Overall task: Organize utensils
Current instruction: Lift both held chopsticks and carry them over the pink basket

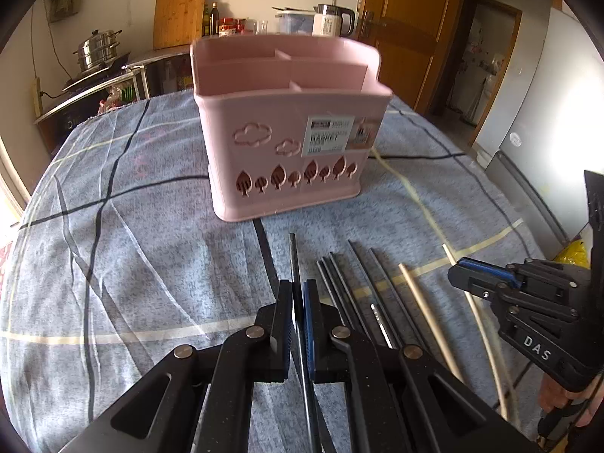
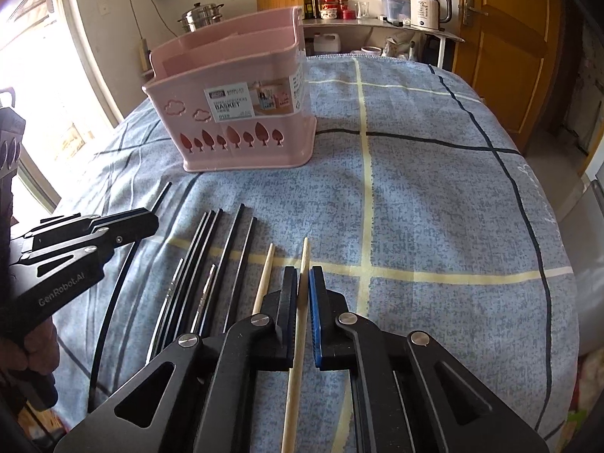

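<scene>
A pink divided utensil basket (image 1: 287, 132) stands upright on the blue checked tablecloth (image 1: 132, 226), beyond both grippers. My left gripper (image 1: 297, 287) is shut on a black chopstick (image 1: 293, 256) whose tip points at the basket. To its right, several black chopsticks (image 1: 351, 290) and a wooden chopstick (image 1: 426, 317) lie on the cloth. My right gripper (image 2: 302, 275) is shut on another wooden chopstick (image 2: 305, 253), with the basket (image 2: 234, 113) to its far left. The left gripper (image 2: 151, 222) shows at the left edge of the right wrist view. The right gripper (image 1: 455, 273) shows at the right edge of the left wrist view.
Behind the table a counter holds a steel pot (image 1: 100, 51), a wooden cutting board (image 1: 179, 15), bottles and a kettle (image 2: 428, 7). A wooden door (image 2: 502, 37) stands at the back right. The cloth (image 2: 434, 207) drops off at the table's rounded edges.
</scene>
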The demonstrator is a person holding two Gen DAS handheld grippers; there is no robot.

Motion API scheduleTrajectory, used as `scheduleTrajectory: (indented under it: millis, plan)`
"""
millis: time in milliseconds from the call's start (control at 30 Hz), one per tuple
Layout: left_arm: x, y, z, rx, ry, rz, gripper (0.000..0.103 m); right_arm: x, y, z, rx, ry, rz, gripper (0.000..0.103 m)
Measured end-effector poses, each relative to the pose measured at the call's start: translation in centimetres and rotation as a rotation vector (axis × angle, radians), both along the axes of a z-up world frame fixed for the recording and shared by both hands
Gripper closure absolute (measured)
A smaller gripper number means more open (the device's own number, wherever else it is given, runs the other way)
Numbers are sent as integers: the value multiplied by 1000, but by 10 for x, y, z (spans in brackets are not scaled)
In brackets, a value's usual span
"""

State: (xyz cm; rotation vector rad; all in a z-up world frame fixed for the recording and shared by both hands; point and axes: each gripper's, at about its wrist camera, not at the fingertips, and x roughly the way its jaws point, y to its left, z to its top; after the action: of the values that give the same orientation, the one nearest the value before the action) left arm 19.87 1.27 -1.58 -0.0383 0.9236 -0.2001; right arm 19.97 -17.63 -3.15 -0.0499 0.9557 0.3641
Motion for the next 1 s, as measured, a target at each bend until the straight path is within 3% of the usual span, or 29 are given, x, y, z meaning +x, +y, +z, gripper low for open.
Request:
scheduleTrajectory:
  millis: [567, 1000]
  plan:
    - [-31, 18, 111, -50, -190, -6, 99, -13, -12, 81, 64, -157, 6, 97]
    - [-44, 20, 149, -49, -251, -11, 99, -24, -20, 124, 82, -247, 15, 97]
